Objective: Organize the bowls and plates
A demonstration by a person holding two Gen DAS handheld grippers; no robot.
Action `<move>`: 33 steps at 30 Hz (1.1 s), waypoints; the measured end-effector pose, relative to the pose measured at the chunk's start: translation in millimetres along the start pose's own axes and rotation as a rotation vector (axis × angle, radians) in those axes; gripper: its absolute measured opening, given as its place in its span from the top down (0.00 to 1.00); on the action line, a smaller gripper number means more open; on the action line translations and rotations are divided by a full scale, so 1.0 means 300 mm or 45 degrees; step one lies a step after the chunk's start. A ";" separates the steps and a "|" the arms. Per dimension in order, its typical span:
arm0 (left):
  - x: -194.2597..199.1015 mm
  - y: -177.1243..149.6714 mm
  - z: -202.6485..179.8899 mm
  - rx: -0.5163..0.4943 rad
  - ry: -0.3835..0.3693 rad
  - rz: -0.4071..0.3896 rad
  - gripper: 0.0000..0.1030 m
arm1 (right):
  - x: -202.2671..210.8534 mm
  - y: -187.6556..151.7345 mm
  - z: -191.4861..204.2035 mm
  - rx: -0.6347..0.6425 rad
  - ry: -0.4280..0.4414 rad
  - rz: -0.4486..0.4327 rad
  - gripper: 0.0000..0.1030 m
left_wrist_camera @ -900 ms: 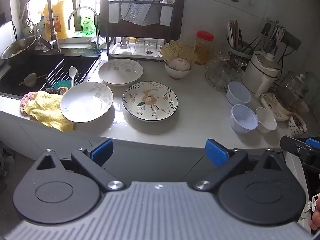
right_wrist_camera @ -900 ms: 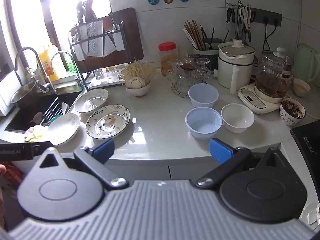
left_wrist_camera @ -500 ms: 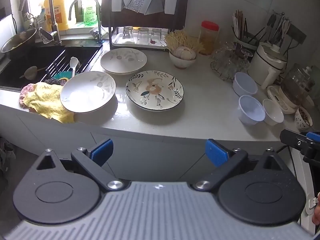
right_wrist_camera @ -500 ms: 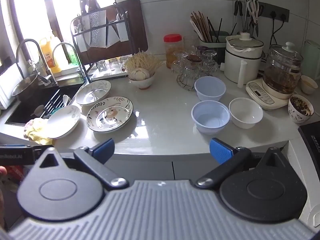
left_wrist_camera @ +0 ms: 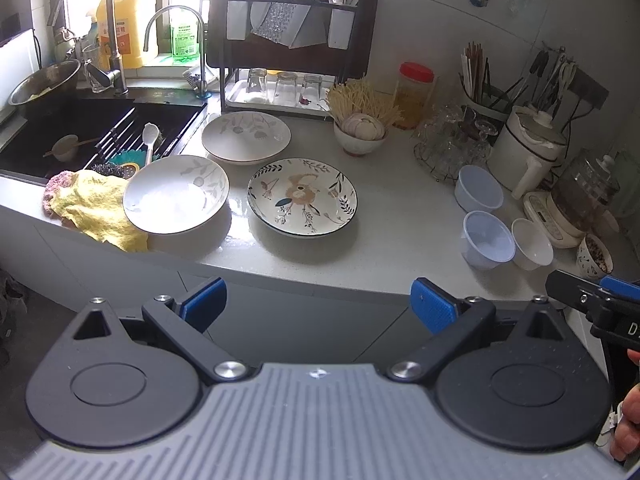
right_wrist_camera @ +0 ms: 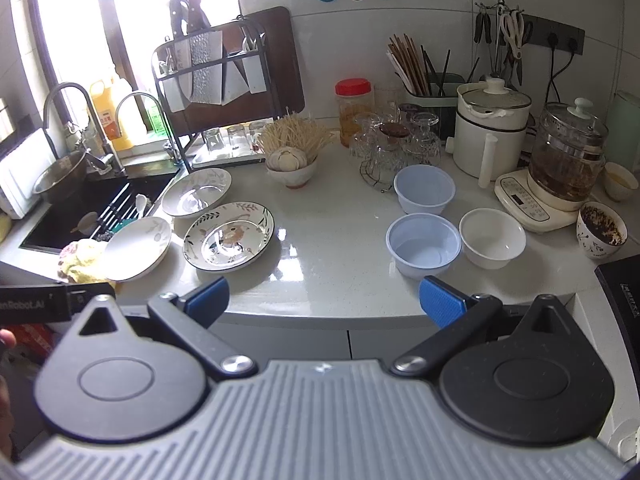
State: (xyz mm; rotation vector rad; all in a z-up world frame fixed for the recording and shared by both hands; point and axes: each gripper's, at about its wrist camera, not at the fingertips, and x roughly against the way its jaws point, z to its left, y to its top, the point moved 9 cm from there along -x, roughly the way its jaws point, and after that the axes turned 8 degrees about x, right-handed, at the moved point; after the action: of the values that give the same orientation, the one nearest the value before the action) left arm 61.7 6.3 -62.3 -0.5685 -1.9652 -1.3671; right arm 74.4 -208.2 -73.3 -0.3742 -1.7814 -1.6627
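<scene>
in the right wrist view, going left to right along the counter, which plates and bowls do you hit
white plate on the yellow cloth → floral plate → blue plastic bowl → white bowl → speckled cup

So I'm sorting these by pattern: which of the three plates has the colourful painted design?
The plate nearest the bowls, with a tan flower and dark leaf border. The other two plates are white with faint grey leaves.

Daylight from the far-left window [right_wrist_camera: 80,32] blows out white, throws glare on the wet-looking counter [right_wrist_camera: 320,248] and the near-left plate [left_wrist_camera: 176,196], and fisheye distortion bends the edges while the centre stays sharp.
</scene>
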 end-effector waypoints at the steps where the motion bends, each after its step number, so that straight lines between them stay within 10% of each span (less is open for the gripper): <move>1: 0.005 0.000 0.000 -0.001 0.000 -0.004 0.03 | 0.000 0.001 0.001 -0.003 0.002 -0.004 0.00; 33: -0.081 0.043 -0.038 -0.008 -0.019 0.056 0.03 | -0.059 0.041 -0.045 -0.019 -0.035 -0.022 0.00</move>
State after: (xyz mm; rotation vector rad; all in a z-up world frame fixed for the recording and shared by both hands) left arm 90.1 1.0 -69.0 -0.6231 -1.9495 -1.3466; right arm 98.6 -215.4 -75.3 -0.3907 -1.7978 -1.6915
